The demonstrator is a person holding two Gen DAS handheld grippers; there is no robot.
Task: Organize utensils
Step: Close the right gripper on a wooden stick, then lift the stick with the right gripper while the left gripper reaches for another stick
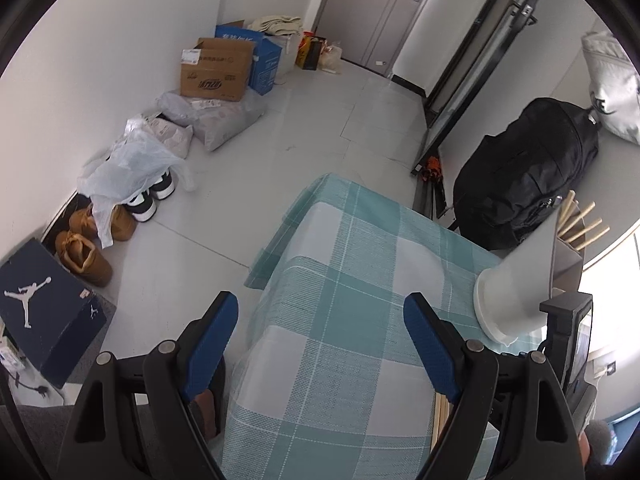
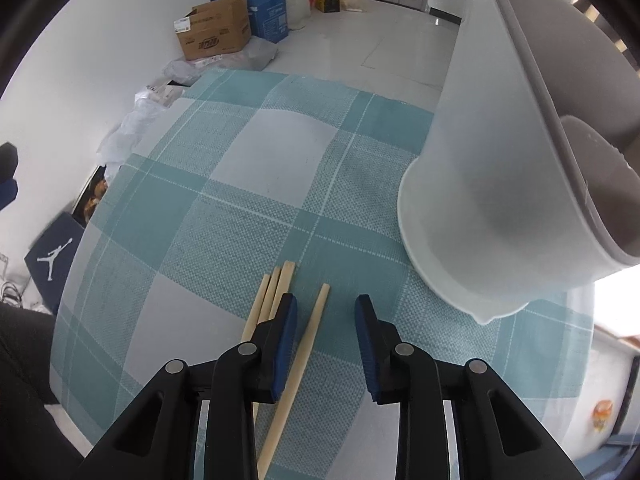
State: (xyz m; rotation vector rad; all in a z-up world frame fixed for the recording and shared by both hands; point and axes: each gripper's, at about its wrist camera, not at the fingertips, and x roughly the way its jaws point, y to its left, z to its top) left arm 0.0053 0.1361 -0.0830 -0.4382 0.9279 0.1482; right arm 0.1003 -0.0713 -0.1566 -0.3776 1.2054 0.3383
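Observation:
A teal plaid cloth point(image 2: 248, 216) covers the table. On it a single wooden chopstick point(image 2: 316, 320) lies between the jaws of my right gripper point(image 2: 326, 302), close to the left pad; the right pad stands apart, so nothing is pinched. Three more chopsticks point(image 2: 276, 286) lie just left of the left finger. A white utensil holder point(image 2: 472, 200) stands close at the right. In the left wrist view the holder point(image 1: 508, 288) has chopsticks point(image 1: 580, 224) sticking out of it. My left gripper point(image 1: 320, 298) hangs wide open over the cloth's left edge, holding nothing.
Beyond the table's left edge the floor holds cardboard boxes point(image 1: 216, 68), plastic bags, shoes point(image 1: 84, 252) and a dark shoe box point(image 1: 44, 304). A black backpack point(image 1: 528, 168) leans behind the table by a sliding door frame. A dark sleeve point(image 2: 20, 360) shows at the lower left.

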